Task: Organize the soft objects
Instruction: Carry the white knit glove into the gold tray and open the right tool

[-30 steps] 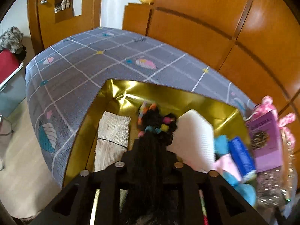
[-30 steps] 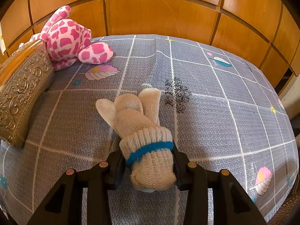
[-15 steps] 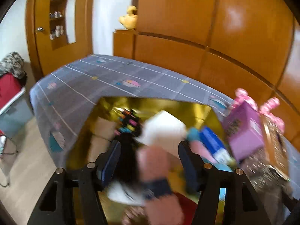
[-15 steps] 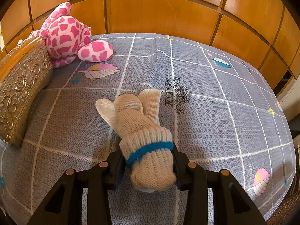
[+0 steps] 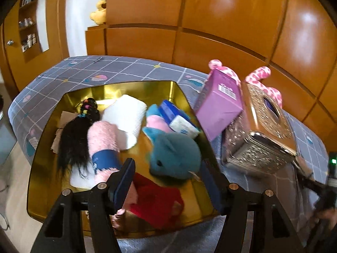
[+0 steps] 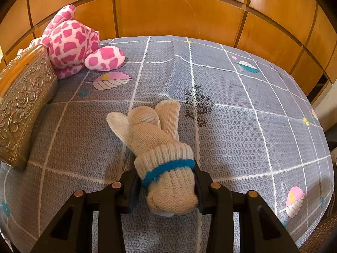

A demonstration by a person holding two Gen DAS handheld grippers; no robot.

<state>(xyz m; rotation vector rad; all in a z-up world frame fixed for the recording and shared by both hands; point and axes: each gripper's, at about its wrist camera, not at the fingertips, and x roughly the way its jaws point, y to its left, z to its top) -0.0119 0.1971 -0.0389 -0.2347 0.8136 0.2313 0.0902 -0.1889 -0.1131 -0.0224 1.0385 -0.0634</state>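
Left gripper (image 5: 166, 181) fingers (image 5: 124, 179) stand wide apart, nothing between the pads, above the near end of the gold box (image 5: 183, 92). Right gripper (image 6: 166, 183) fingers (image 6: 132, 187) clamped on the ribbed cuff of the cream knit mitten (image 6: 155, 139), cuff has a blue band, two or three rounded mitten ends fan out ahead and lie on the bed cover (image 6: 242, 126). Only the left wrist view shows the box contents: black hair piece with coloured ties (image 5: 75, 135) at the left side, pink fuzzy sock with navy band (image 5: 103, 145) just beside it, white rolled cloth (image 5: 126, 120) behind, teal plush (image 5: 174, 154) in the middle right, pink item and blue packet (image 5: 177, 120) behind the teal plush, red cloth (image 5: 155, 202) at the near end under the fingers. Purple carton (image 5: 219, 107) leans at the box's right rim, ornate metal tissue box (image 5: 259, 135) just beside it, pink spotted plush ears (image 5: 259, 73) poking up behind. Only the right wrist view shows the mitten and open grey checked cover with leaf prints; same ornate metal tissue box (image 6: 23, 101) at far left, pink spotted plush (image 6: 73, 42) lying behind it against the wood panelling (image 6: 179, 12). Left view slightly blurred. Mitten is outside the box, on the bed.
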